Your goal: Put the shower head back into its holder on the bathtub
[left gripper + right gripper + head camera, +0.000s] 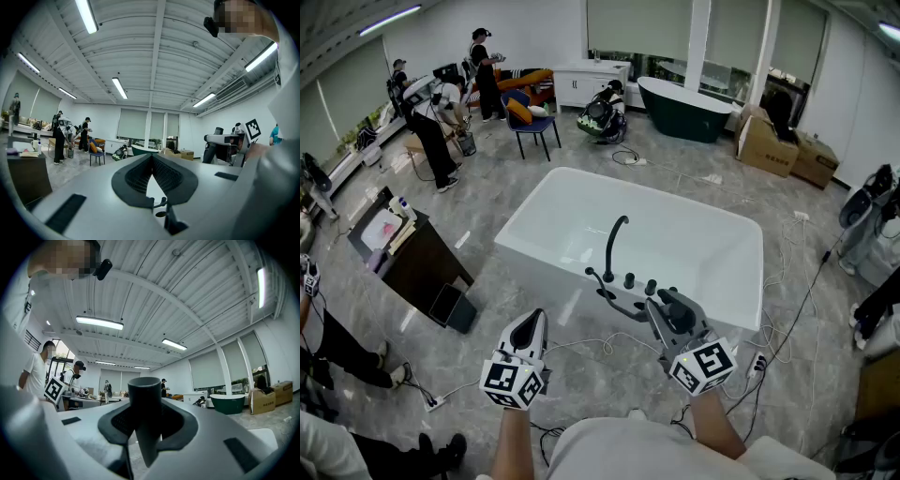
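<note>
A white bathtub (pixel 712 281) stands ahead of me, with a black arched faucet (pixel 614 246) and black knobs (pixel 630 279) on its near rim. My right gripper (pixel 667 314) hovers just before that rim, shut on the dark shower head handle (pixel 677 311); its black hose (pixel 617 302) curves left toward the rim. In the right gripper view the handle (pixel 144 399) stands upright as a dark cylinder between the pads of the right gripper (pixel 145 416). My left gripper (pixel 532 330) is held lower left of the tub, shut and empty; its jaws meet in the left gripper (pixel 152 161) view.
Cables lie on the grey floor around the tub. A dark cabinet (pixel 414 262) stands to the left. Farther back are a blue chair (pixel 534 120), a dark green tub (pixel 682 108), cardboard boxes (pixel 778 142) and several people (pixel 431 127).
</note>
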Motion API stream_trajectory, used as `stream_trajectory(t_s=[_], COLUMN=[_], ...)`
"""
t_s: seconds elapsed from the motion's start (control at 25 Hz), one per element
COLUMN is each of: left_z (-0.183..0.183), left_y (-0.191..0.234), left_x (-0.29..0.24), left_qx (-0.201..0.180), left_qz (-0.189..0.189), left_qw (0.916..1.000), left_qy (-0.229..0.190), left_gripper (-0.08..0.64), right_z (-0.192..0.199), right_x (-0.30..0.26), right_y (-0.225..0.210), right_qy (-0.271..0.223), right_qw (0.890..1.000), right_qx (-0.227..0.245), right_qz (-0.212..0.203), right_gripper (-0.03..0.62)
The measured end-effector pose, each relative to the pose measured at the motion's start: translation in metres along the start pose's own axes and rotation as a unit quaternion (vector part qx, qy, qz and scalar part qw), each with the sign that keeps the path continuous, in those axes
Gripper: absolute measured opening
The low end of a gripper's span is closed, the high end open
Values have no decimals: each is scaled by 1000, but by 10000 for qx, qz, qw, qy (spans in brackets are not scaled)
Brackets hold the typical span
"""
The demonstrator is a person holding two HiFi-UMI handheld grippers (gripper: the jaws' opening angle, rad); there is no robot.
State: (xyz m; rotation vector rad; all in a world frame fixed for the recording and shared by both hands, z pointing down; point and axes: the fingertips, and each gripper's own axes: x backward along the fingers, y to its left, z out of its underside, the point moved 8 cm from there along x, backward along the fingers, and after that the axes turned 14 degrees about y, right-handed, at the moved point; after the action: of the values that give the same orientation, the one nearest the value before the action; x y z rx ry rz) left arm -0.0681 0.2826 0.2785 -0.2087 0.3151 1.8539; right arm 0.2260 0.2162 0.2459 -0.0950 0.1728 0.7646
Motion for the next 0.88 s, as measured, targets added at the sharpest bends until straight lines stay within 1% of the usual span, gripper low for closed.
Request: stream_trajectory(t_s=[0.36, 0.56, 0.72, 0.88], left_z=[-4, -4, -3, -3], left_y=[10, 13, 15, 17], left_x=[6, 8, 9, 10], left_qx=[-57, -51, -79, -142], left_qz=[28, 56, 152, 216], left_qw=[10000, 10000, 9999, 9997], left_qy=[-30, -24, -20, -8], left_gripper=[11, 11, 11, 11], right_z=[0, -1, -3, -8], right_x=[-4, -8, -11, -13], right_y=[11, 15, 23, 29], right_qy=[43, 62, 109, 11], right_qw=[9999, 10000, 9998, 9999], right_qx=[17, 5, 78, 103], right_qz=[110, 44, 109, 99], right_gripper=[113, 114, 114, 114])
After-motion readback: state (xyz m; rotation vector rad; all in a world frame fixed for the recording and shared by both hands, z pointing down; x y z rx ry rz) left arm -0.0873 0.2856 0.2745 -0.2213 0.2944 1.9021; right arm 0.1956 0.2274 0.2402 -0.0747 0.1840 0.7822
